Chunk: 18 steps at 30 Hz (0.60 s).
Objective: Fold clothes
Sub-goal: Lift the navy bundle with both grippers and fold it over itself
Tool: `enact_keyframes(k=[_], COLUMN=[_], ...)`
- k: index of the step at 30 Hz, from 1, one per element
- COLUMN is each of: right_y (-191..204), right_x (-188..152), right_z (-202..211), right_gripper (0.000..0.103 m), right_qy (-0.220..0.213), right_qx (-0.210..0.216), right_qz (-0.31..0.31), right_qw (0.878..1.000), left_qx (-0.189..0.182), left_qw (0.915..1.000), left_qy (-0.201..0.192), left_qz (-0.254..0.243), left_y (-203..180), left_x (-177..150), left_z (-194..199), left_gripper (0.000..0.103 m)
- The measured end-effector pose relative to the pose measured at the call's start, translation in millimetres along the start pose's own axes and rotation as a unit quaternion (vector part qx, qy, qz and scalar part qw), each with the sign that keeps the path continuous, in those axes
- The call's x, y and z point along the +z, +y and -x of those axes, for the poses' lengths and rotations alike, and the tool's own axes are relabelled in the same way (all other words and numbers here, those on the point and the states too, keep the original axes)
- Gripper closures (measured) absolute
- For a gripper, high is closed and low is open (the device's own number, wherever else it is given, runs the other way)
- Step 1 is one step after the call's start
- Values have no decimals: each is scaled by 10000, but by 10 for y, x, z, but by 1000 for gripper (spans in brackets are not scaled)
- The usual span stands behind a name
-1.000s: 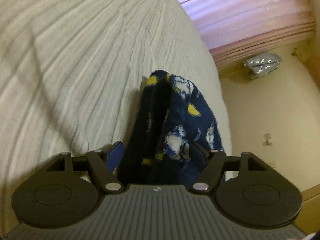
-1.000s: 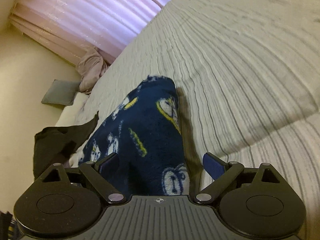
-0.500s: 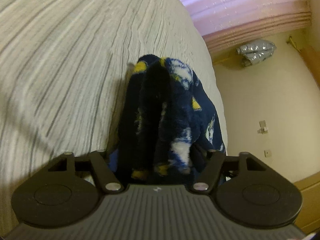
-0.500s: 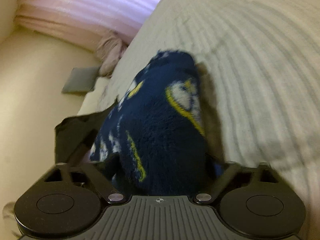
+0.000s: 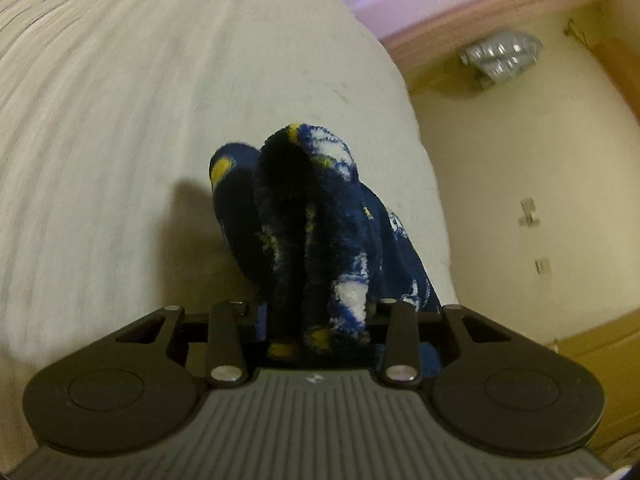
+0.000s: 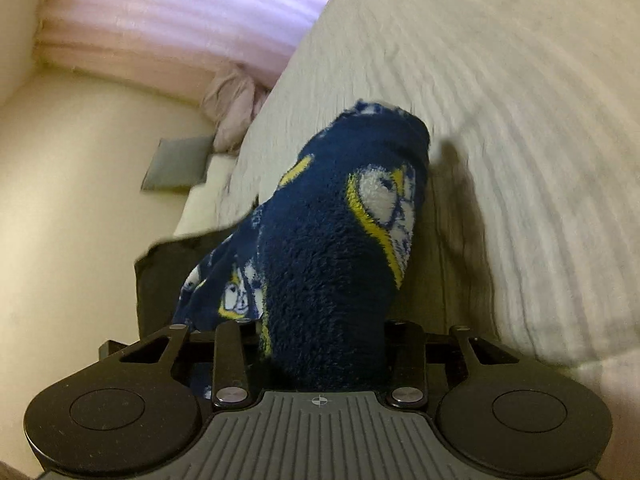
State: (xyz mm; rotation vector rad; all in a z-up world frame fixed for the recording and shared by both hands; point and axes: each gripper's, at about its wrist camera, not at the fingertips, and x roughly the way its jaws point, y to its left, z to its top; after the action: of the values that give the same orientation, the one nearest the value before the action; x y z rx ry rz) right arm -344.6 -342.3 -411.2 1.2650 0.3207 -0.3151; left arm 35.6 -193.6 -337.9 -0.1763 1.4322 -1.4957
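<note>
Bunched navy fleece garment (image 5: 320,240) (image 6: 332,248), penguin-patterned, above striped bedspread (image 5: 120,120)

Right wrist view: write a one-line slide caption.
Right gripper shut on a navy fleece garment above a striped bedspread.

No readable text, label, brand or number is found in either view. Only a small crosshair mark is seen on the ribbed grey body of the right claw (image 6: 318,332), just behind its jaws, and a faint, illegible mark is seen at the same spot on the left claw (image 5: 316,320).
</note>
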Motion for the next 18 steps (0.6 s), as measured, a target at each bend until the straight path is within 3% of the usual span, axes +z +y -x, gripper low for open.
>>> enact_keyframes(k=[4,10,13,18], right_y=[309,713,663,187], right_x=[154,328,315,494], right_z=[767,1980,2588,3343], right_gripper=[65,65,65,65], right_qy=[-663,-1749,-2349,-2978], right_qx=[-397,-1063,-1410,-1906], right_qz=[-167,-453,-646,-1016], right_qw=[9969,9778,9596,9299], left_qx=[-212,-925,-1172,-1253], left_qw=[9982,9794,9647,9480], left_qy=[456,1475,1911,2400], left_qz=[-317,-1021,-1382,-1673], left_y=[-644,-1773,-2274,-2884], left_x=[374,673,671,517], left_z=[-208,-1322,-1942,-3096], left_gripper=[70,70,70,70])
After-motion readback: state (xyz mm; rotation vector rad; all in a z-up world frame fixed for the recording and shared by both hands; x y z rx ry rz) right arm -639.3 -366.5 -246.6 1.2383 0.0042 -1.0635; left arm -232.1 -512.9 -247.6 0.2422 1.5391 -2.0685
